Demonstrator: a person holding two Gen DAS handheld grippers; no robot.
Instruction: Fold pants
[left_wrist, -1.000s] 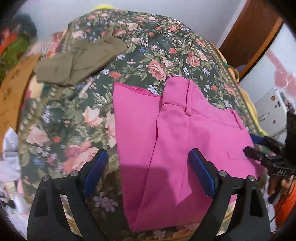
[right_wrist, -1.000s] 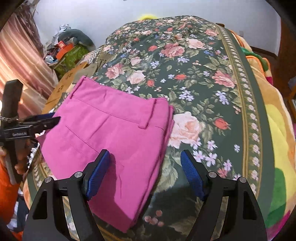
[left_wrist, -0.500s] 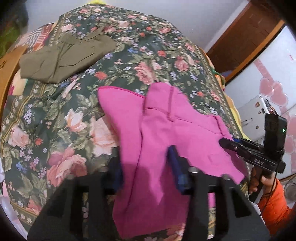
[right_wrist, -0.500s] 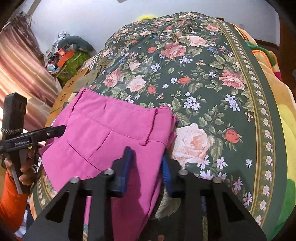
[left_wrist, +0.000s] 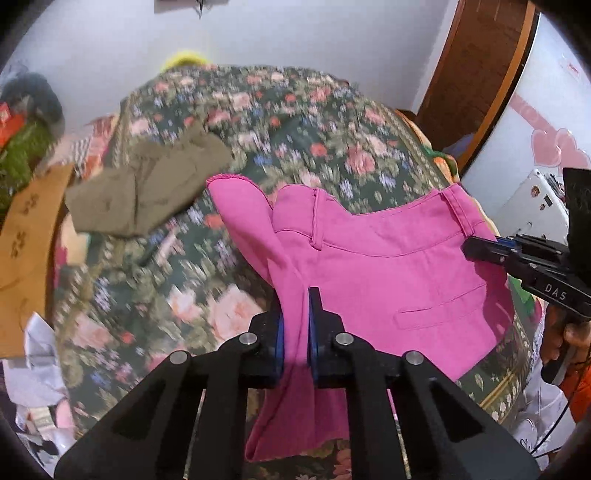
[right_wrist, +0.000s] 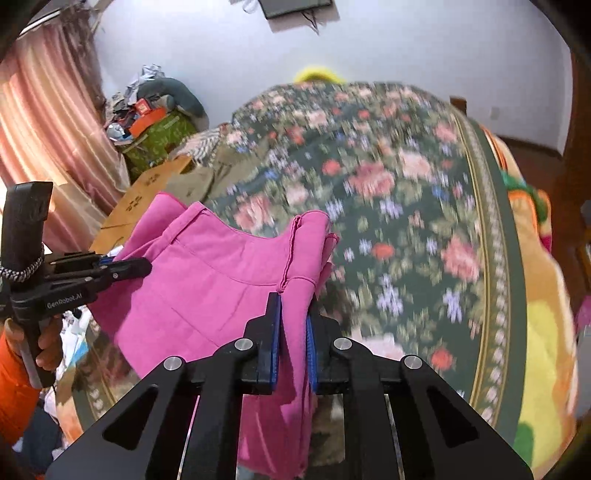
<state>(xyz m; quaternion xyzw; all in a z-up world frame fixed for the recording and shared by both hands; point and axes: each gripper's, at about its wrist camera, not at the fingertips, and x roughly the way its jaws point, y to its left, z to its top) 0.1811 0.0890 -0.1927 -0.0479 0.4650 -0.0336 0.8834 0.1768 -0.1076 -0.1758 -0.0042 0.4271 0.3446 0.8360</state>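
Floral bedspread, dark green with pink roses and a pale border band, covering the whole bed and blurred in both views. Pink pants at the near edge of the bed, partly lifted off the spread, waistband sagging between two pinched points and the lower cloth hanging down past the edge. Left gripper with blue pads closing on a gathered ridge of the pink cloth, fabric pressed between them. Right gripper likewise closing on the other side of the pants, pinching a fold just below a belt loop. Each gripper visible from the other's camera, gripped by a hand (orange sleeve at the wrist). Olive-green garment lying crumpled toward the far left part of the bed, well apart from the pink pants. Brown cardboard leaning beside the left edge of the bed. Pale wall behind the far end, with something yellow peeking over the bedspread there. Pink curtain at the left of the room, a heap of clutter in the corner beside it. Dark wooden door frame to the right, then a white surface with pink heart shapes. Orange and yellow blanket along the right edge of the bed.
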